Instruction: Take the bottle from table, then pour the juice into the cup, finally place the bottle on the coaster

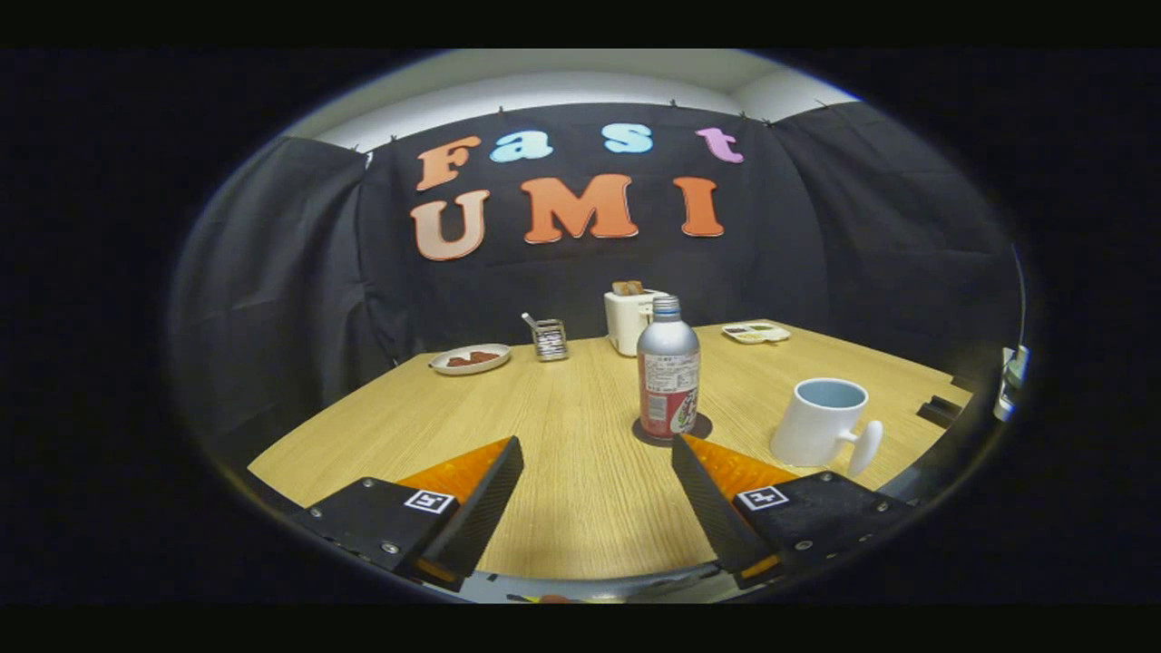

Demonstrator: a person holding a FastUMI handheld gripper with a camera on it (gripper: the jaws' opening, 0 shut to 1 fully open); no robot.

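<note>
On the table (562, 435), the bottle (668, 367) is seen upright on the dark coaster (672, 430), just ahead of the right finger; the cup (821, 423) stands nearby. The gripper (599, 453) is held open and empty. The bottle could be toppled if the near finger is swung into it, and the cup's handle could be caught.

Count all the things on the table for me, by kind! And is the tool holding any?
Bottle: 1, on the coaster
Coaster: 1
Cup: 1
Toaster: 1
Plates: 2
Small holder: 1
Total: 7
The tool is open, holding nothing; the bottle is just ahead of its fingers.
</note>
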